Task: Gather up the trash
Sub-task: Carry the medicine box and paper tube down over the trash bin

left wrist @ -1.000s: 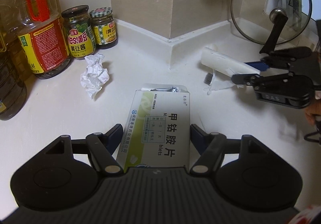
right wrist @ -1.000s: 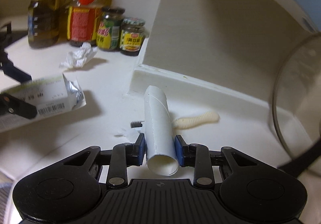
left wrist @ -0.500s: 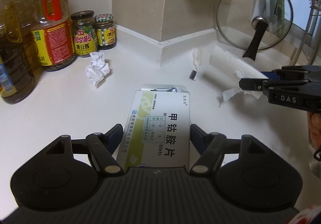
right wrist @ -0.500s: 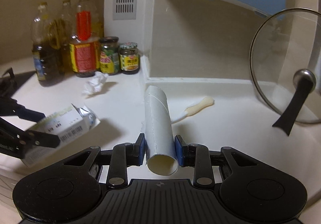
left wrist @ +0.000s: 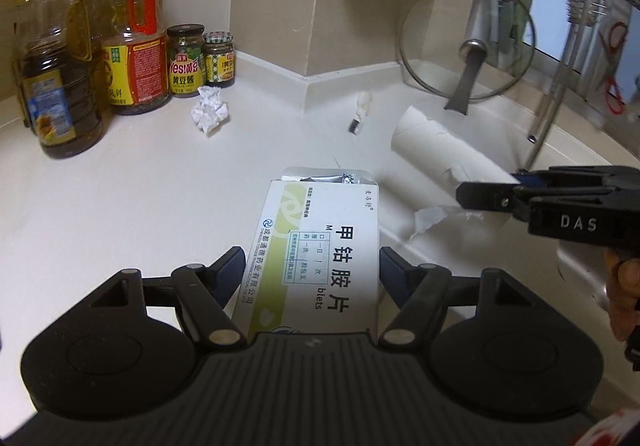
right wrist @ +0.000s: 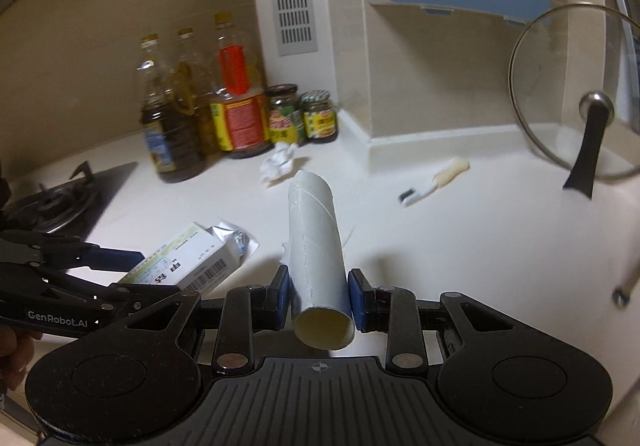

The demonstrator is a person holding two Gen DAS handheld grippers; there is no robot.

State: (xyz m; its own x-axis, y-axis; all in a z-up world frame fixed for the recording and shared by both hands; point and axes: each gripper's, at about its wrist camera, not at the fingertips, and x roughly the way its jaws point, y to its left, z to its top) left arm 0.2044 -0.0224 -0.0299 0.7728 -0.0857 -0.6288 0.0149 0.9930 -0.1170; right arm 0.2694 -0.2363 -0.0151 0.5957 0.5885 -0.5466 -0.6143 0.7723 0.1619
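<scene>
Holding a medicine box (left wrist: pixel 320 246) clamped in the left gripper (left wrist: pixel 312 266), a cardboard tube (right wrist: pixel 316 246) pinched in the right gripper (right wrist: pixel 318 296), both above the white counter (left wrist: pixel 140 186). Lying near the jars (left wrist: pixel 186 62): crumpled paper (left wrist: pixel 210 110); beside the corner, a toothbrush (left wrist: pixel 360 112).

white-green medicine box (left wrist: pixel 320 246), off-white cardboard tube (right wrist: pixel 318 258) — white countertop (left wrist: pixel 140 186)
</scene>
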